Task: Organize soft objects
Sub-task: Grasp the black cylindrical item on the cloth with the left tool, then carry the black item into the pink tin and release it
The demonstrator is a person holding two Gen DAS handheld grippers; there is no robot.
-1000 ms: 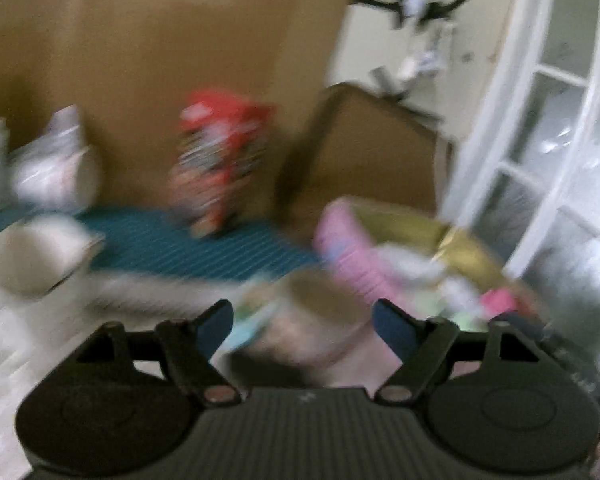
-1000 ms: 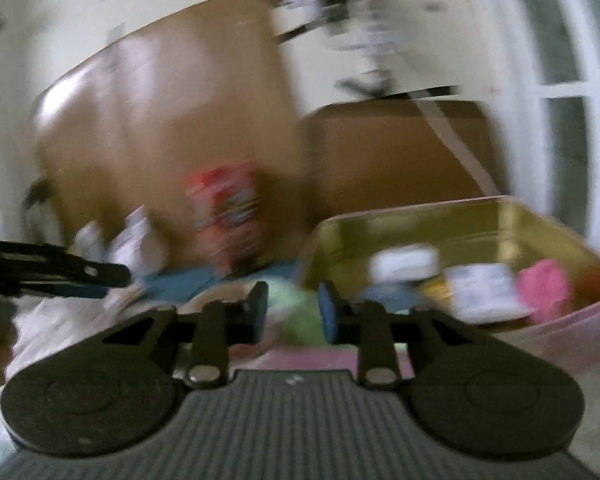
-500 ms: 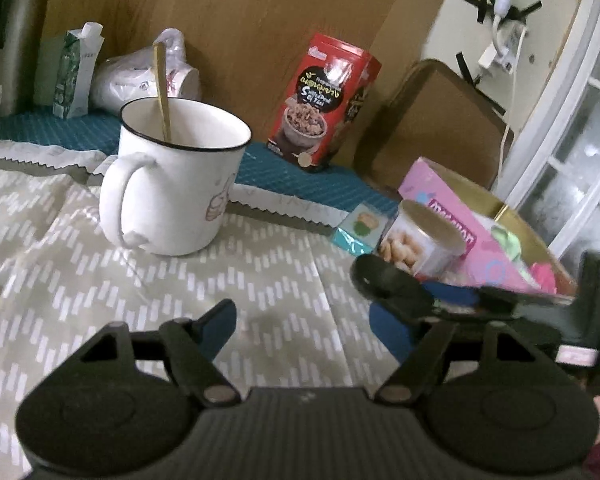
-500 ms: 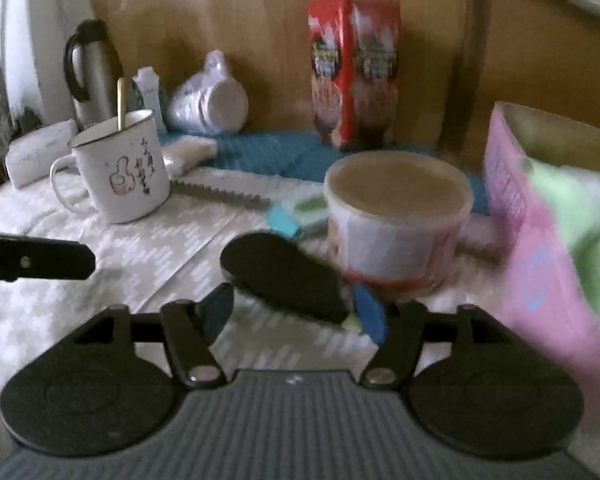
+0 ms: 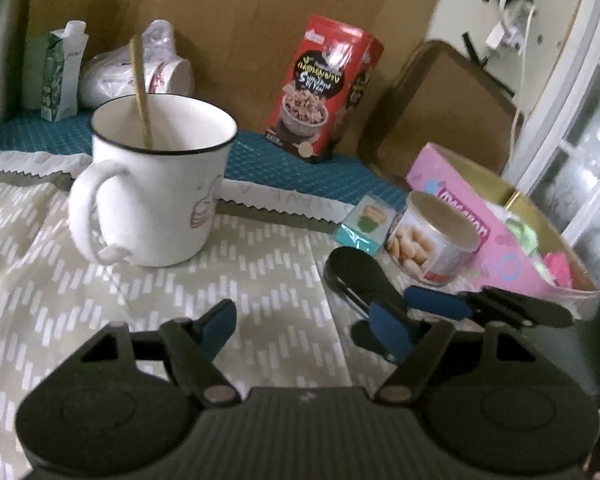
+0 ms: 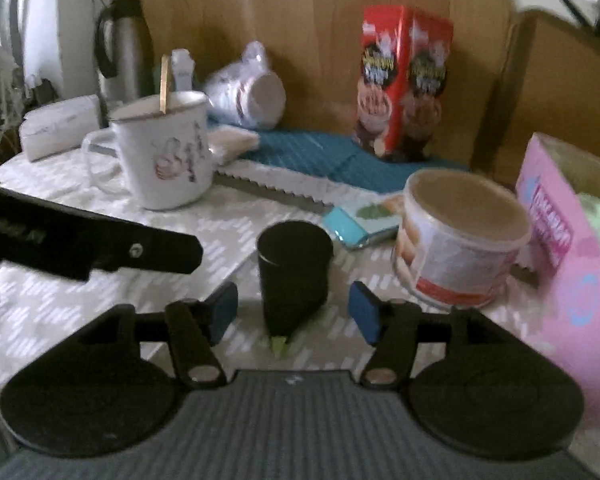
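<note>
A black cylindrical object [image 6: 294,268] stands on the patterned tablecloth [image 6: 80,312] with a green scrap [image 6: 278,344] under its near end. My right gripper [image 6: 293,310] is open around it, and both blue pads stand clear of its sides. In the left wrist view the same black object [image 5: 356,276] lies just ahead and to the right of my open, empty left gripper [image 5: 304,324]. A right gripper finger [image 5: 516,308] reaches in from the right. A pink box [image 5: 480,240] at the right holds green cloth [image 5: 524,236] and pink cloth [image 5: 558,266].
A white mug [image 5: 152,184] with a spoon stands to the left. A cookie tin [image 5: 432,240] and a teal packet [image 5: 364,224] sit beside the pink box. At the back are a red carton [image 5: 324,88], a bagged cup [image 6: 248,88], a flask [image 6: 120,48] and a leaning brown tray [image 5: 440,112].
Both views swung down from the pink box to the table. The right jaws went from nearly shut to wide apart. The black object now sits between the right fingers.
</note>
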